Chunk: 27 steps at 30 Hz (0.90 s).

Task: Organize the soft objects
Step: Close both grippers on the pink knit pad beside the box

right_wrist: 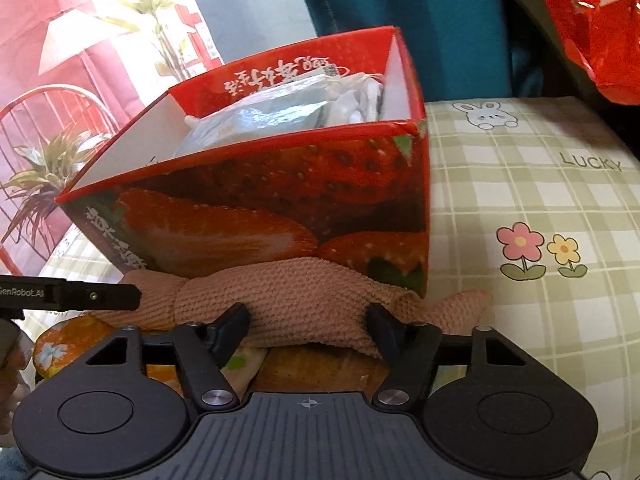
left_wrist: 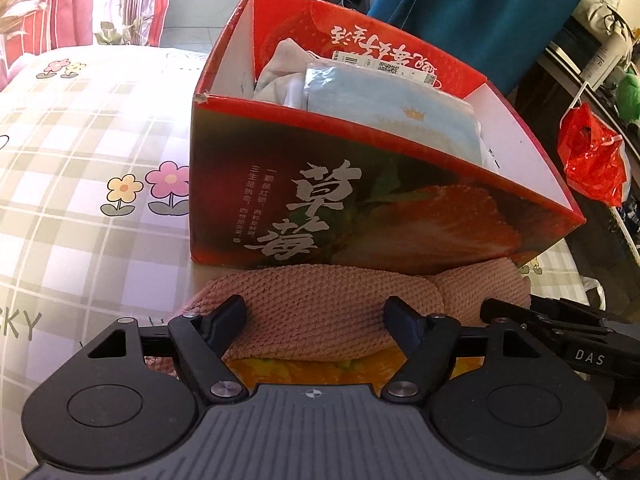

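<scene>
Covering table: plaid flowered cloth

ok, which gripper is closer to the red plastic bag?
Right. The right gripper is over the pink knitted cloth on the side toward the red plastic bag. The left gripper is over the same cloth, farther from the bag.

A box is set on a table, with folded cloths packed inside it. A knitted cloth is laid just in front of the box, against its near wall, with another cloth tucked beneath it.
</scene>
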Tool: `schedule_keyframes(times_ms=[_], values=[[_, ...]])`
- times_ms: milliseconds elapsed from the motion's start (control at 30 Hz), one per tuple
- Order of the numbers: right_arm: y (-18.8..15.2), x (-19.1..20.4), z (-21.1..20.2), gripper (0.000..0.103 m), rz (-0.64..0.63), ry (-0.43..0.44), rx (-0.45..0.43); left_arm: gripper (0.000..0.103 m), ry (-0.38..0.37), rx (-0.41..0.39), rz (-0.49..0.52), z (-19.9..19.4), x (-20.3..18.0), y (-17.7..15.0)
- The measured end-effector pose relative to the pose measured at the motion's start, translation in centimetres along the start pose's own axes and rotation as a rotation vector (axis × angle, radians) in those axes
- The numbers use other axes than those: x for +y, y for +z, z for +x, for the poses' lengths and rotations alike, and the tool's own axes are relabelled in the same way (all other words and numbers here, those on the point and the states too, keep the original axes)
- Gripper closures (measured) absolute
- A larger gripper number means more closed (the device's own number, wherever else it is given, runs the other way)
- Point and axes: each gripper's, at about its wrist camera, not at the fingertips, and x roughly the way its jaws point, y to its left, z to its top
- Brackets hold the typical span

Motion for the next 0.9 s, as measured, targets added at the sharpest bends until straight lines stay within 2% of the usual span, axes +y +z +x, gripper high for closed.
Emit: schedule_keyframes(times_ms=[67,133,167,200,233,267,300,367,533,567,633,667,700,800,900], values=[[0.0,0.6,-0.1,0.051,-0.019,0.011,0.003,0.03,0.003,-0.001,0.006,0.0,-0.2,0.0],[0.1,1.0,-0.3,0.053,-0.034,0.018,-0.001,0.039,0.001,-0.008,0.012,-0.4,-0.4,0.0],[0.2,1.2,-0.4,0.054,-0.039,0.019,-0.005,0.057,-0.008,-0.018,0.018,-0.7,-0.5,0.0],[0.2,1.3,-0.6,0.056,-0.041,0.022,-0.01,0.069,-0.012,-0.026,0.028,-1.0,-0.6,0.0],[0.3,1.4,-0.8,0.057,-0.043,0.027,-0.017,0.074,-0.001,-0.033,0.042,-1.3,-0.8,0.0],[0.5,1.6,-1.1,0.058,-0.045,0.031,-0.026,0.086,0.005,-0.039,0.057,-1.5,-1.0,0.0],[0.6,1.6,-1.4,0.058,-0.048,0.033,-0.031,0.094,0.007,-0.047,0.074,-1.8,-1.1,0.0],[0.8,1.6,-1.9,0.059,-0.051,0.038,-0.05,0.097,-0.024,-0.059,0.081,-2.3,-1.0,-0.1],[1.2,1.8,-2.9,0.072,-0.073,0.051,-0.072,0.096,0.01,-0.07,0.074,-2.9,-1.2,-0.1],[1.1,1.9,-3.0,0.076,-0.076,0.053,-0.072,0.092,0.017,-0.068,0.07,-2.9,-1.1,0.0],[0.9,1.7,-3.1,0.079,-0.075,0.056,-0.066,0.07,0.035,-0.059,0.055,-2.9,-0.6,0.1],[0.7,1.5,-3.2,0.08,-0.073,0.057,-0.062,0.044,0.043,-0.055,0.035,-2.9,-0.1,0.2],[0.5,1.4,-3.2,0.081,-0.07,0.056,-0.058,0.031,0.048,-0.058,0.011,-2.9,0.4,0.4],[-0.1,1.0,-3.0,0.082,-0.059,0.049,-0.048,0.03,0.038,-0.047,-0.048,-2.6,1.7,0.6],[-0.4,0.8,-2.7,0.082,-0.054,0.047,-0.041,0.03,0.036,-0.015,-0.06,-1.6,2.1,0.8]])
